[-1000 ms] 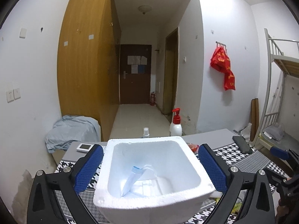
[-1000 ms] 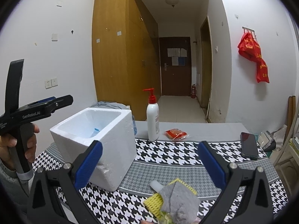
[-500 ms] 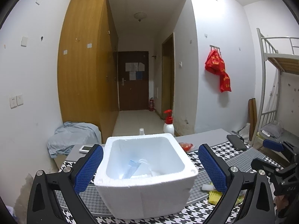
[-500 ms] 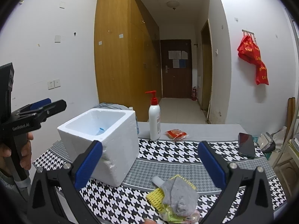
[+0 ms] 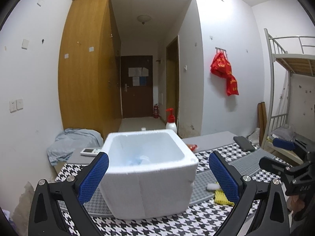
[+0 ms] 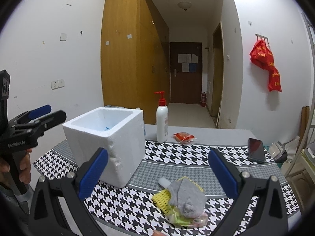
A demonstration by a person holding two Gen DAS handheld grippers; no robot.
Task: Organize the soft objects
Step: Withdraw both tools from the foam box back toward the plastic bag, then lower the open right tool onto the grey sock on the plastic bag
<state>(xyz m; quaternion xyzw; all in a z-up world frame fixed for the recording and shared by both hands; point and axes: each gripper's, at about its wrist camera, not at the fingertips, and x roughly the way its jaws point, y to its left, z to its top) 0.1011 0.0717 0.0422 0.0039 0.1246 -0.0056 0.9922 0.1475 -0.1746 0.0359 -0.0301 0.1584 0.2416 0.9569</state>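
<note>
Foam box: white, coarse, square-walled foam box (image 6: 110,143) on the houndstooth table (image 6: 189,153); something pale blue lies inside.
Soft pile: grey fuzzy cloth (image 6: 187,198) over a yellow mesh sponge (image 6: 162,197) and crinkly packets, right of the box, near the table's front edge.
Left gripper (image 5: 157,175): jaws wide, empty, facing the box.
Right gripper (image 6: 157,175): jaws wide, empty, above the pile.
</note>
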